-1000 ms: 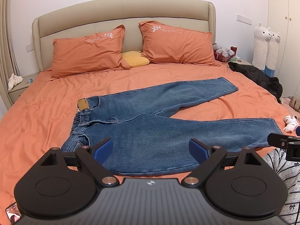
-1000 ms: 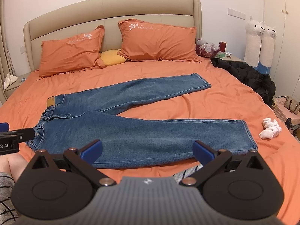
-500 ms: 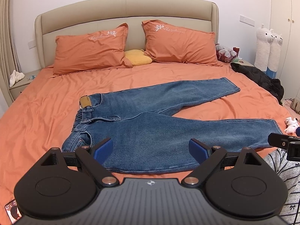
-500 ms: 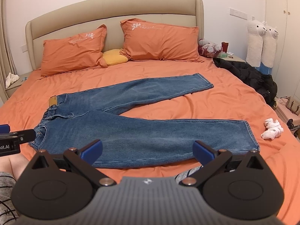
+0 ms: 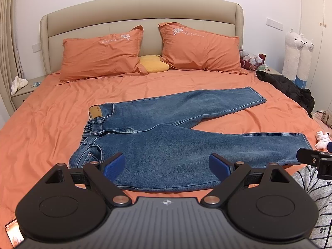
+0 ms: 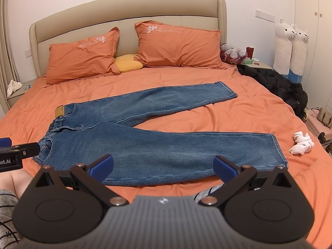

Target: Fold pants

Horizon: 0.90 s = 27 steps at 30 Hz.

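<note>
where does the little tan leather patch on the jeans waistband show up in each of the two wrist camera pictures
Left wrist: the tan patch sits left of centre, at mid height, on the far end of the waistband of the jeans.
Right wrist: the tan patch lies further toward the left edge, also at mid height.
Shared landmark: the yellow cushion between the two orange pillows appears in both views.

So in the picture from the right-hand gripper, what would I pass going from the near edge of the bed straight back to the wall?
Right gripper, open → near leg of the jeans → far leg → bare orange sheet → yellow cushion between the two orange pillows → beige headboard.
</note>
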### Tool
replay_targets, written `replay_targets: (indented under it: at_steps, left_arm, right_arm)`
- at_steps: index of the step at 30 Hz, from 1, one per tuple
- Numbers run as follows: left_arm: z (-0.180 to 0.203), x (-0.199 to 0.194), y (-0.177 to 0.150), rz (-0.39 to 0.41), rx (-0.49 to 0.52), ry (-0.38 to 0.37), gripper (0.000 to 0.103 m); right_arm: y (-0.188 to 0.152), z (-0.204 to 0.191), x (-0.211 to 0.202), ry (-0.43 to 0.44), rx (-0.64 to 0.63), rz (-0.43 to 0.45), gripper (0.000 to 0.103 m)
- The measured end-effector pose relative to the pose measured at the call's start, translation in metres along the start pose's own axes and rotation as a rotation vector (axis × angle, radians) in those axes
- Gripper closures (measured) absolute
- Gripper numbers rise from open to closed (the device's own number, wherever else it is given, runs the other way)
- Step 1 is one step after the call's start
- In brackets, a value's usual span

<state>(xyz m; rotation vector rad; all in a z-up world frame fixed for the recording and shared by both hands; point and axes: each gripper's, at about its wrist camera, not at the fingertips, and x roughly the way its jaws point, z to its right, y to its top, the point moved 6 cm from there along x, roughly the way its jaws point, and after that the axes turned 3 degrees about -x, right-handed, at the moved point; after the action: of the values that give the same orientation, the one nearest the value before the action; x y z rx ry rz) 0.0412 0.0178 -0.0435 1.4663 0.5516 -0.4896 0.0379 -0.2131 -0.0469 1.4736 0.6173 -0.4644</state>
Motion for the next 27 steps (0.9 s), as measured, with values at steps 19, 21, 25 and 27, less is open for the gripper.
replay_targets:
  at_steps: [19, 21, 25, 27]
  left_arm:
    - [-0.022, 0.007, 0.021, 0.004, 0.202, 0.073, 0.008]
    - [-0.026, 0.014, 0.026, -0.007, 0.255, 0.085, 0.010]
    - [-0.033, 0.034, 0.027, -0.046, 0.292, 0.064, 0.027]
    - [-0.041, 0.047, 0.025, -0.074, 0.287, 0.064, 0.034]
  right_arm:
    - [0.018, 0.019, 0.018, 0.104, -0.119, 0.074, 0.007]
    - [0.021, 0.025, 0.027, 0.121, -0.162, 0.077, 0.015]
    - [0.026, 0.037, 0.052, 0.135, -0.237, 0.078, 0.031]
    - [0.027, 0.044, 0.070, 0.133, -0.277, 0.046, 0.043]
